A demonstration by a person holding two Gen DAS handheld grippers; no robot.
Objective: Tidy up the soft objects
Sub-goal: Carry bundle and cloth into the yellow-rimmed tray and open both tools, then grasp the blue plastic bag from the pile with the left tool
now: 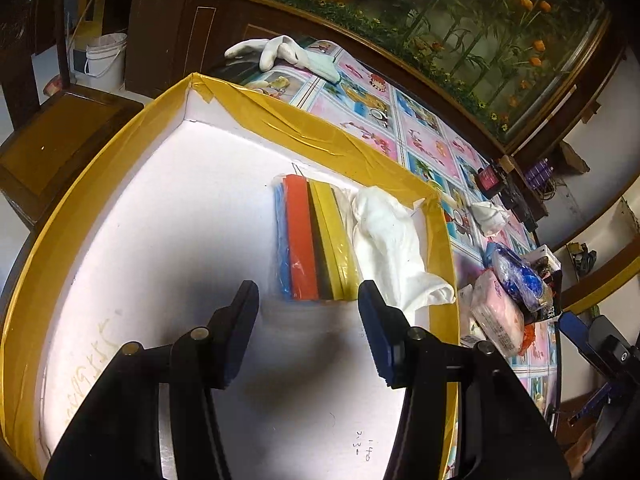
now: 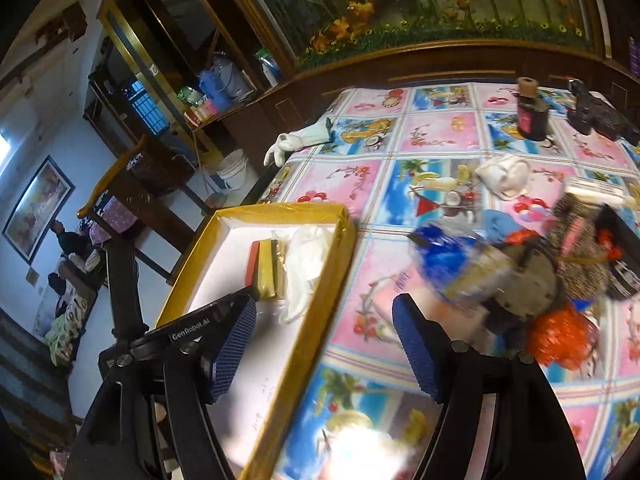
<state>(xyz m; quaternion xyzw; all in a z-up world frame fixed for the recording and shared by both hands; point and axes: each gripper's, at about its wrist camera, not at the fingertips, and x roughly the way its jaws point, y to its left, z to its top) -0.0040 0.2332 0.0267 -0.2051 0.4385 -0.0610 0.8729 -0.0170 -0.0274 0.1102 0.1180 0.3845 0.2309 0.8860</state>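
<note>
Hard to make out: the heap at the table's right side point(image 2: 532, 272) is motion-blurred in the right wrist view; a blue-and-clear plastic bag point(image 2: 448, 256), orange mesh point(image 2: 564, 340) and a brown fuzzy item point(image 2: 580, 248) can be told, the rest cannot. Glare whites out the tablecloth point(image 2: 440, 136) at the lower edge. The near end of the box is cut off by both grippers' black frames.

Box point(image 1: 316, 136): shallow, rectangular, white card floor, rim wrapped in glossy, wrinkled yellow tape. Faint handwriting on the floor, illegible.

Contents, far right corner of the box:
- 1 clear bag of flat foam sheets point(image 1: 316, 240), stacked on edge: blue, orange, dark, yellow.
- 1 white glove point(image 1: 388, 244), soft and crumpled, touching the bag's right side, its cuff lying against the rim.

On the cartoon-print tablecloth, outside the box: 1 white glove with pale green cuff point(image 1: 280, 50) at the far edge; 1 crumpled white cloth point(image 2: 504, 176); 1 pink soft pack point(image 1: 498, 320); 1 dark bottle point(image 2: 532, 112).

Left gripper point(image 1: 308, 328): over the box floor, just short of the foam bag, blue ribbed pads apart, nothing between.

Right gripper point(image 2: 324, 340): over the box rim and tablecloth, pads wide apart, empty.
</note>
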